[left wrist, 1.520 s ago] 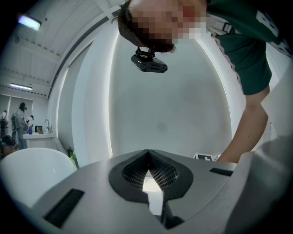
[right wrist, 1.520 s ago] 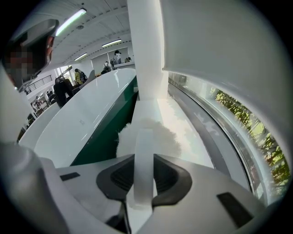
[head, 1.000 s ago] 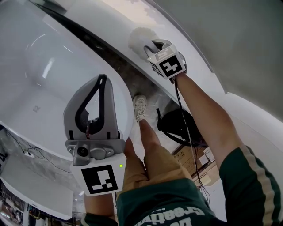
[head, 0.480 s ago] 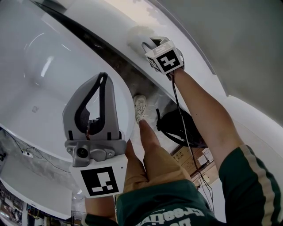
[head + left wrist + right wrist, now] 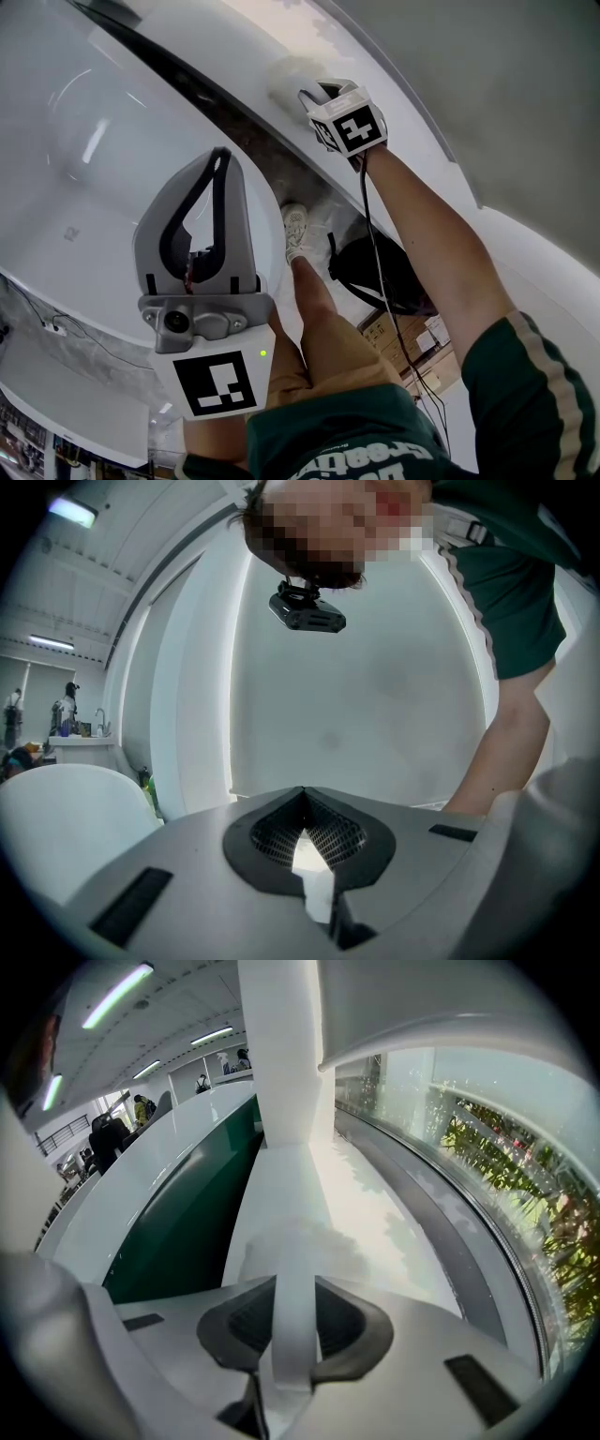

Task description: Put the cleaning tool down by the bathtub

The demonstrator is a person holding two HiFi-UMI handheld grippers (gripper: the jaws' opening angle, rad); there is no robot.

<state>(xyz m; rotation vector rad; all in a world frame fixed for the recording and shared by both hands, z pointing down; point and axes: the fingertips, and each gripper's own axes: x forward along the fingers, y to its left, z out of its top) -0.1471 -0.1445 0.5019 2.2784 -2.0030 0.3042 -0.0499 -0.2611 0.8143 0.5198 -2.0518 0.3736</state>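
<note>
In the head view my right gripper [image 5: 314,94] reaches out to the white ledge [image 5: 412,122] beside the bathtub [image 5: 94,141], shut on the white cleaning tool [image 5: 289,75], whose fluffy head rests against the ledge. The right gripper view shows the tool's flat white handle [image 5: 292,1335] clamped between the jaws of the right gripper [image 5: 292,1288], with the fluffy head [image 5: 291,1241] just beyond them. My left gripper [image 5: 219,157] is held close to my body over the tub's rim, jaws together and empty. In its own view the left gripper [image 5: 302,794] points at a plain wall.
A black bag [image 5: 375,267] and cardboard boxes [image 5: 412,337] lie on the floor by the person's shoe [image 5: 297,225]. A dark marbled strip [image 5: 253,141] runs between tub and ledge. A white pillar [image 5: 281,1054] and a glass pane with plants [image 5: 497,1147] border the ledge.
My right gripper has shifted a little up and left along the ledge with the tool. The left gripper has barely moved.
</note>
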